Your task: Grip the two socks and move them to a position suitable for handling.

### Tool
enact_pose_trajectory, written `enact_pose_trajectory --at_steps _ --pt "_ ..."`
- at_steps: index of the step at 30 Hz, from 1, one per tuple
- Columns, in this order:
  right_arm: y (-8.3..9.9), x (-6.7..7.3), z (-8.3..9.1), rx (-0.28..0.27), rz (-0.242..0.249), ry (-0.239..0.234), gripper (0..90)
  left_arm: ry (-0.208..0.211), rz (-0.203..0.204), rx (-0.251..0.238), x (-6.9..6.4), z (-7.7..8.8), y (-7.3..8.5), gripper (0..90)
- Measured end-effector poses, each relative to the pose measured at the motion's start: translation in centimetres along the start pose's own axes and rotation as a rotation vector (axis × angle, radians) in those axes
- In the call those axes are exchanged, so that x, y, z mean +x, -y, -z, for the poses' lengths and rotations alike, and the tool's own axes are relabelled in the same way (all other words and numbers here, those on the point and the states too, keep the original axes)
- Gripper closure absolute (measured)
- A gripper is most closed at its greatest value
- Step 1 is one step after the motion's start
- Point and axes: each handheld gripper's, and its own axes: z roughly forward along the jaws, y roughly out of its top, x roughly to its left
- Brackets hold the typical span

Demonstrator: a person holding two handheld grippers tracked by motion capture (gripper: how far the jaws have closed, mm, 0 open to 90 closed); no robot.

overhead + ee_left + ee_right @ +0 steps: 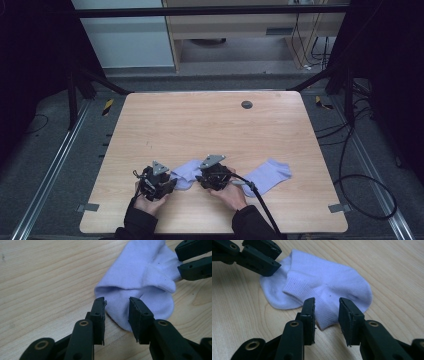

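While both tongs straddle folded sock (186,174) edges, bare table (200,125) beyond

Knit cloth sock (140,277), matt wood table (50,272).

**Two pale socks on a wooden table**

The table (200,125) had a light wood-grain top with rounded corners. A small dark round disc (246,104) sat near its far edge. Near the front edge lay a folded lilac sock (187,173), its ribbed cuff turned over the body. A second lilac sock (267,175) lay flat to its right, well apart from the disc.
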Motion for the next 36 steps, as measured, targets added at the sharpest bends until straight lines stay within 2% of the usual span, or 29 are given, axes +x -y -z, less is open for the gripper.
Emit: enact_pose_trajectory --at_steps 7,11,16,21,22,23,24,25,27,29,30,31,34,36 --pt "0.1 0.2 -0.4 0.021 0.004 -0.006 74.9 0.013 -0.007 0.014 0.0 -0.2 0.0 75.3" --pt "0.1 0.2 -0.5 0.023 -0.016 -0.022 82.1 0.025 -0.005 0.015 -0.1 -0.3 -0.1 81.7" --pt "0.0 0.1 -0.4 0.032 -0.044 -0.026 83.5 0.032 -0.013 0.022 -0.2 -0.3 -0.2 85.6" --pt "-0.2 0.0 0.2 -0.007 -0.062 -0.033 83.9 0.031 -0.011 0.024 -0.2 -0.3 -0.2 86.8" --pt "-0.5 0.0 0.9 -0.06 -0.077 -0.039 83.9 0.032 -0.012 0.022 -0.2 -0.3 -0.2 87.0" --pt "-0.5 0.0 0.9 -0.06 -0.077 -0.039 83.9 0.032 -0.012 0.022 -0.2 -0.3 -0.2 87.1" --pt "-0.8 -0.1 1.4 -0.107 -0.106 -0.045 83.9 0.029 -0.014 0.022 -0.2 -0.3 -0.2 87.2" --pt "-0.8 -0.1 1.4 -0.107 -0.106 -0.045 83.9 0.029 -0.014 0.022 -0.2 -0.3 -0.2 87.3" --pt "-1.4 -0.4 1.9 -0.164 -0.148 -0.032 83.9 0.03 -0.016 0.022 -0.3 -0.3 -0.2 87.3" --pt "-1.5 -0.5 1.9 -0.178 -0.16 -0.025 83.8 0.031 -0.017 0.022 -0.2 -0.3 -0.2 87.3" --pt "-1.6 -0.7 1.6 -0.191 -0.187 -0.001 83.8 0.032 -0.019 0.022 -0.2 -0.3 -0.2 87.3" --pt "-1.6 -0.7 1.6 -0.191 -0.187 -0.001 83.8 0.032 -0.019 0.022 -0.2 -0.3 -0.2 87.3" --pt "-1.7 -1.2 0.7 -0.193 -0.232 0.036 83.8 0.032 -0.023 0.023 -0.2 -0.3 -0.2 87.3" --pt "-1.8 -1.3 0.6 -0.193 -0.238 0.044 83.8 0.032 -0.023 0.023 -0.2 -0.3 -0.2 87.3"
